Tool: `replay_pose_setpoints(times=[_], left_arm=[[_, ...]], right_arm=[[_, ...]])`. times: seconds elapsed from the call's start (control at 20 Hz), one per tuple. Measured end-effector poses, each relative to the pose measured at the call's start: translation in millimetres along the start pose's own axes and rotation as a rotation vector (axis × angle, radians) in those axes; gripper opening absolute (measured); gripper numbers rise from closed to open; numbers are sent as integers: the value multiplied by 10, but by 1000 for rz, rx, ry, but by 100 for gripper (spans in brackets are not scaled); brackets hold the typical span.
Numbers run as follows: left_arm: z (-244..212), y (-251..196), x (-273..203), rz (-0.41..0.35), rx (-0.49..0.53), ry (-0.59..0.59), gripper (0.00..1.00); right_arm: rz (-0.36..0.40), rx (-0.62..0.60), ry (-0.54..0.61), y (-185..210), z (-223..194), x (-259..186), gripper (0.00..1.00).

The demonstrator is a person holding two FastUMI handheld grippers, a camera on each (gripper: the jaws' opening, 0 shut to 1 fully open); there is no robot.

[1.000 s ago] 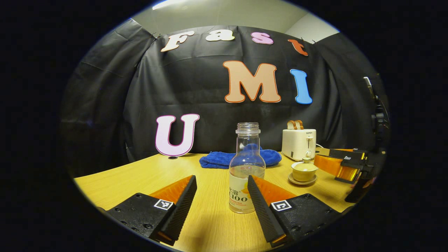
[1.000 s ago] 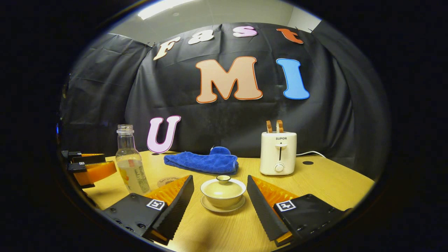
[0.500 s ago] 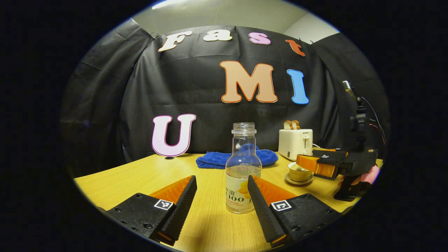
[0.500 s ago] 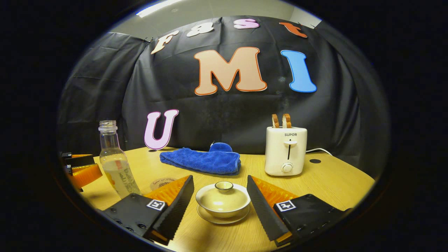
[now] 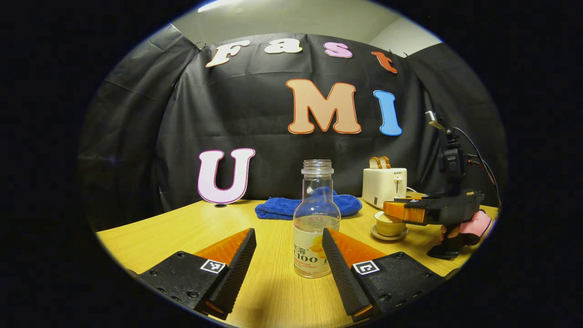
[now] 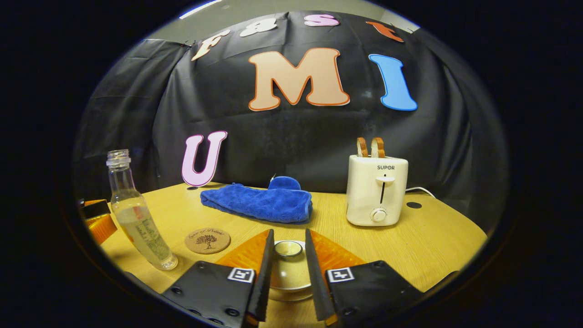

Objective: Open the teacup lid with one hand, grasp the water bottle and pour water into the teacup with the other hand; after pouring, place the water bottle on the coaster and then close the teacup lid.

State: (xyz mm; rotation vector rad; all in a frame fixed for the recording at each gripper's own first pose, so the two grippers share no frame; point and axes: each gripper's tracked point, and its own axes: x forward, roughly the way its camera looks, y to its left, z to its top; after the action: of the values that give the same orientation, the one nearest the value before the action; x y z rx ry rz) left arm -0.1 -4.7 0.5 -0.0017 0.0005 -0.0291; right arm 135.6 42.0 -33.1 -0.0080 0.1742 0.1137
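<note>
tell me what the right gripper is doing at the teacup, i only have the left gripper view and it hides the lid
Observer: On the right gripper, the fingers closely flank the lid knob; I cannot tell whether they press it.
Operator: lid off yet
Observer: No, the lid sits on the teacup.
Operator: where's the coaster
Observer: The coaster lies bare on the table, between the water bottle and the teacup.

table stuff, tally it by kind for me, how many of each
water bottle: 1
teacup with lid: 1
coaster: 1
blue towel: 1
toaster: 1
total: 5
</note>
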Motion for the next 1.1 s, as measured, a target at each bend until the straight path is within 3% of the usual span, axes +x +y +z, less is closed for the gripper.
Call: replay_pose_setpoints(times=[0.35, 0.75, 1.1], left_arm=[[-6, 2, 3, 0, 0, 0, 86], [-7, 5, 4, 0, 0, -1, 86], [-7, -42, 14, -20, 0, -1, 86]], right_arm=[[6, -15, 0, 10, 2, 5, 28], [-15, -4, -122, -52, 157, -220, 28], [-98, 6, -169, -214, 182, -643, 28]])
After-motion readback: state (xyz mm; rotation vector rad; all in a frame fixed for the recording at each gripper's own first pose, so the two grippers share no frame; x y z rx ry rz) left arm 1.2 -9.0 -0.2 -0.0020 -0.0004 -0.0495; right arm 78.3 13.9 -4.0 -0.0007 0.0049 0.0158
